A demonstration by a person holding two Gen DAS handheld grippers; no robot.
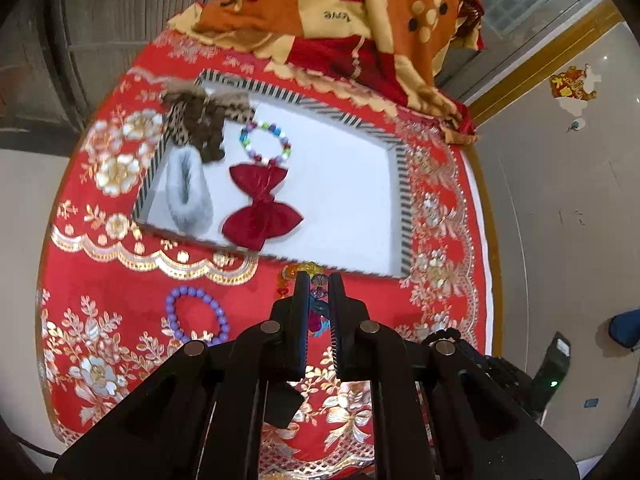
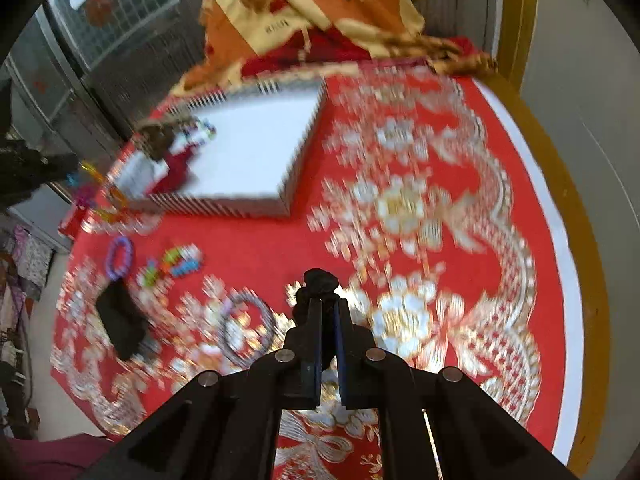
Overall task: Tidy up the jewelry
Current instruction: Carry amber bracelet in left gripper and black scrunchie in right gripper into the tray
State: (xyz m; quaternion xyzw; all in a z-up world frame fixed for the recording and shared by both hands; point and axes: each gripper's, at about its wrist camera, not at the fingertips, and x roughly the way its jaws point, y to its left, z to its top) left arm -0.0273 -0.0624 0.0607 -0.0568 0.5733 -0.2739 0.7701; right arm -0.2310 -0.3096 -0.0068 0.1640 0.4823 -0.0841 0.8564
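A striped-rim white tray holds a red bow, a multicolour bead bracelet, a grey fluffy clip and a leopard bow. My left gripper is shut on a colourful crystal bead bracelet just in front of the tray's near rim. A purple bead bracelet lies on the red cloth to its left. My right gripper is shut on a black bead bracelet above the cloth. The tray shows at upper left in the blurred right wrist view.
The round table has a red and gold embroidered cloth. An orange blanket is piled behind the tray. In the right wrist view a purple bracelet, a colourful clip, a dark ring bracelet and a black item lie on the cloth.
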